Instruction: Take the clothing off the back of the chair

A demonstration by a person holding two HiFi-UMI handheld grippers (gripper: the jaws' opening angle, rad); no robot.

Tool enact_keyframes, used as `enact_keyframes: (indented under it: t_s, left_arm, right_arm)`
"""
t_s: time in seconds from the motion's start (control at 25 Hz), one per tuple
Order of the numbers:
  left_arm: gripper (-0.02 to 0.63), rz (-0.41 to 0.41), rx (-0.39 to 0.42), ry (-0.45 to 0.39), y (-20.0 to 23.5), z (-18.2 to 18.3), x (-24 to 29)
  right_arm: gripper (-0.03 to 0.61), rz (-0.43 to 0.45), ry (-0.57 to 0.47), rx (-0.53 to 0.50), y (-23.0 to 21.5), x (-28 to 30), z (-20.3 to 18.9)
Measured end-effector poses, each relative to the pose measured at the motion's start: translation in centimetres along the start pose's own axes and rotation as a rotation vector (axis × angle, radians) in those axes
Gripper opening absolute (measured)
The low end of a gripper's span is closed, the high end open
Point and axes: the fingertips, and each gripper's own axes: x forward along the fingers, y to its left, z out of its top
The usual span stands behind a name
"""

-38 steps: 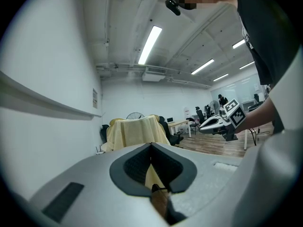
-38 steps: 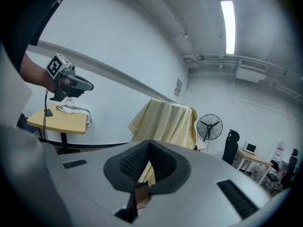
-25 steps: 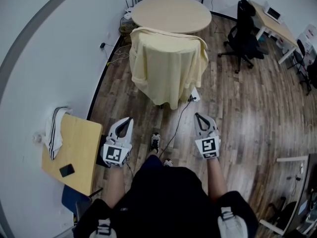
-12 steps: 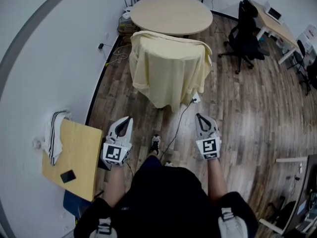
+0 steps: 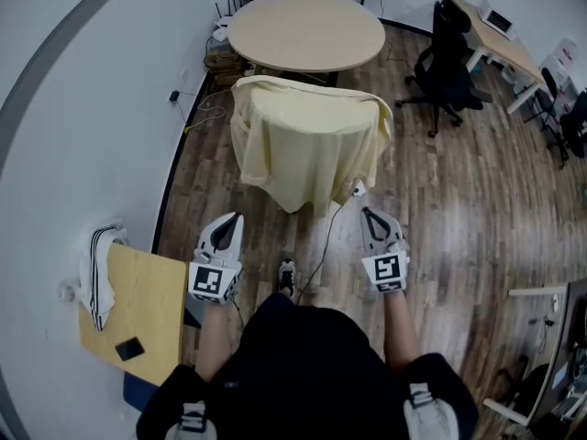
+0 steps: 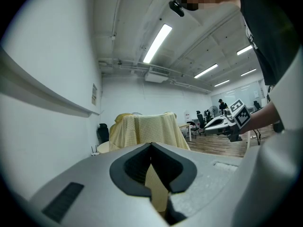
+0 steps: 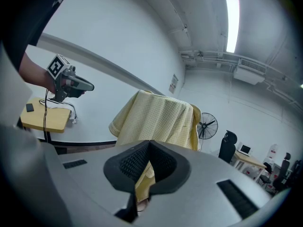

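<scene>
Since the pale yellow shirt (image 5: 310, 149) is draped right over the back of the chair and hides nearly all of it, the cloth is the only thing to judge by. In the head view it hangs at 12 o'clock from the person, between them and the round table (image 5: 305, 30), which stands farther out on the same line.

The left gripper (image 5: 229, 225) and right gripper (image 5: 371, 218) are held side by side short of the shirt, well apart from it. Both have their jaws pressed together with nothing between them.

The shirt looks light, thin and limp, with a fine check weave and loose folds, so it should bunch and slide rather than keep a shape. A shallow pinch may slip off.

The two top corners over the chair back, at about 10 and 2 o'clock on the draped shape, look the best holds. There the cloth is doubled, and a lift upward would probably free it. The hem at 6 o'clock hangs near a cable (image 5: 321, 246) on the floor and may drag across it.
</scene>
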Motion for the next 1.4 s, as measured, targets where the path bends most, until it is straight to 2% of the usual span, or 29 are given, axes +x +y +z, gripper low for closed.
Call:
enact_keyframes:
  t_s: [0.16,0.68,1.4]
  left_arm:
    - [0.0,-0.015,-0.002,0.0,1.5,0.1,2.0]
    - [0.0,-0.101,0.012,-0.008,5.2,0.9,8.6]
    - [0.0,-0.189,0.034,-0.037,9.2,1.4,13.4]
  right_arm:
    - [-0.006,-0.008,-0.014,-0.02,-0.7,2.0,0.8]
    - [-0.006,-0.096,0.044,0.024,-3.6,5.6,0.5]
    - [-0.006,-0.213,0.066,0.059,-4.7,8.1,1.3]
